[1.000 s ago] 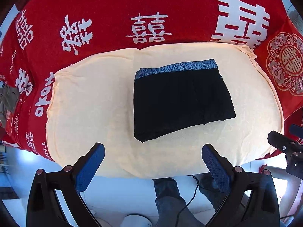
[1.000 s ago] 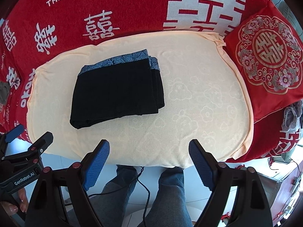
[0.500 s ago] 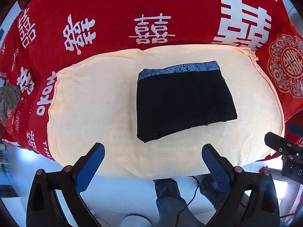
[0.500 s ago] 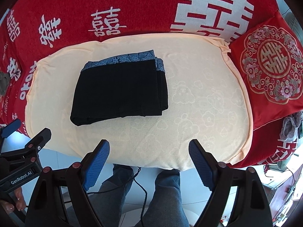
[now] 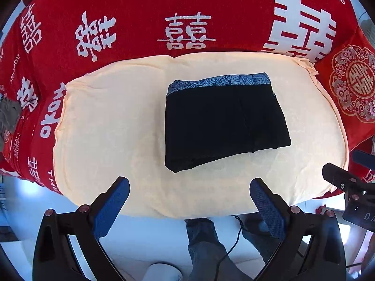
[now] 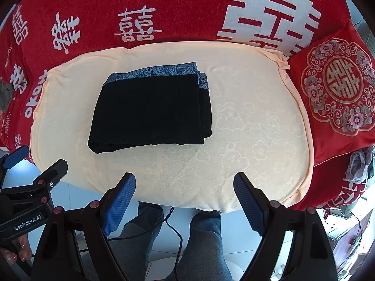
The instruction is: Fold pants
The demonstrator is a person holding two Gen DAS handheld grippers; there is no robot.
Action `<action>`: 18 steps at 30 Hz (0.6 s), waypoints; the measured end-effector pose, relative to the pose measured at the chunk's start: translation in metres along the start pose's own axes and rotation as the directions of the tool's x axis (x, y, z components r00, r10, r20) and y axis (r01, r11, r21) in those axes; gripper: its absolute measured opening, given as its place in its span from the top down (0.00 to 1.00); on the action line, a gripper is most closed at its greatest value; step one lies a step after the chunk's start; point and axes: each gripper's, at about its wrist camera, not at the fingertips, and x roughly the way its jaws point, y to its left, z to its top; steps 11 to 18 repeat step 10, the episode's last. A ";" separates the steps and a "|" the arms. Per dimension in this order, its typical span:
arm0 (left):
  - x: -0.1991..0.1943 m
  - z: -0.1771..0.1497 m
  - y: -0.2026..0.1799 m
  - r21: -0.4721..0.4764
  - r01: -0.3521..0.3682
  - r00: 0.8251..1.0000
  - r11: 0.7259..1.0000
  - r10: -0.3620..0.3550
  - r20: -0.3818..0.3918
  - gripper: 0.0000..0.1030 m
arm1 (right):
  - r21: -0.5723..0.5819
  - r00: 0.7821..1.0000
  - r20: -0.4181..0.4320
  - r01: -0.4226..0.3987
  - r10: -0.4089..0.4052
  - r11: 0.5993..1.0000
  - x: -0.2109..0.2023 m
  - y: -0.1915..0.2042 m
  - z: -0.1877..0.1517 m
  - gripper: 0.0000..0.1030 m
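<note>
Lying folded on your cream cushion, the black pants touch neither tool. Your left gripper and right gripper both stand wide, empty, above the near edge.

left gripper, right gripper, jaws wide apart

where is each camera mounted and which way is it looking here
Left wrist view: sits on the left gripper, looking steeply down at the folded black pants on the cream cushion; open jaws and jeans-clad legs show.
Right wrist view: sits on the right gripper, looking down from further right; open jaws, legs, fingertips show.
Shared: pants, cushion, red sofa cover, red pillow, each other's gripper at the edge.
</note>
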 end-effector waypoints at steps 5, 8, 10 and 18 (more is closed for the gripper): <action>-0.001 0.002 0.005 -0.031 0.020 1.000 0.999 -0.019 0.008 0.00 | -0.005 1.000 -0.004 0.000 0.000 1.000 0.001 0.002 0.001 0.15; -0.002 0.003 0.004 -0.026 0.033 0.999 0.999 -0.033 0.014 0.00 | -0.003 1.000 -0.005 -0.002 0.002 1.000 0.001 0.002 0.001 0.15; -0.002 0.003 0.003 -0.017 0.033 0.999 0.999 -0.033 0.010 0.00 | -0.002 1.000 -0.006 -0.003 0.003 1.000 0.001 0.002 0.001 0.15; -0.002 0.003 0.003 -0.017 0.033 0.999 0.999 -0.033 0.010 0.00 | -0.002 1.000 -0.006 -0.003 0.003 1.000 0.001 0.002 0.001 0.15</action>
